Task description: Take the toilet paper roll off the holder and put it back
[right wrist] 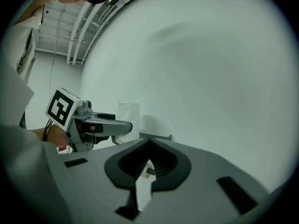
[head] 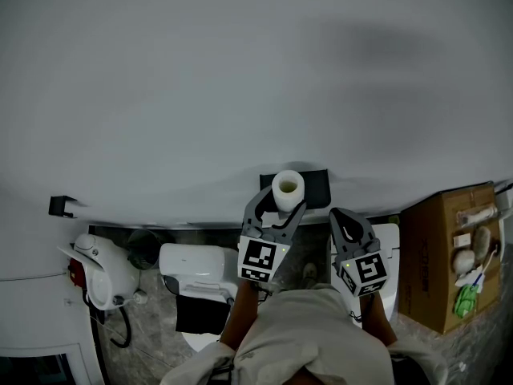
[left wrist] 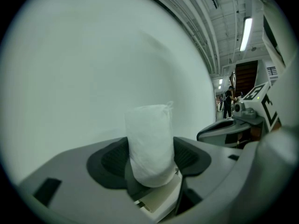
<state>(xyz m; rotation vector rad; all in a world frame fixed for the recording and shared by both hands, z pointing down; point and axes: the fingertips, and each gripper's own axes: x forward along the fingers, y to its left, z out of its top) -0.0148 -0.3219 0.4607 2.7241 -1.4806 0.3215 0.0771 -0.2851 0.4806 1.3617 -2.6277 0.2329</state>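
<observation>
Site was a bathroom mock-up: toilet [head: 192,265], wall-mounted roll holder [head: 311,186], under an industrial hall ceiling [left wrist: 219,27].

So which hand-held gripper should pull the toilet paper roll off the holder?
Left. The left hand-held gripper has its jaws pressed on the toilet paper roll, which sits on the holder. The right hand-held gripper sits beside it, jaws together and empty.
</observation>
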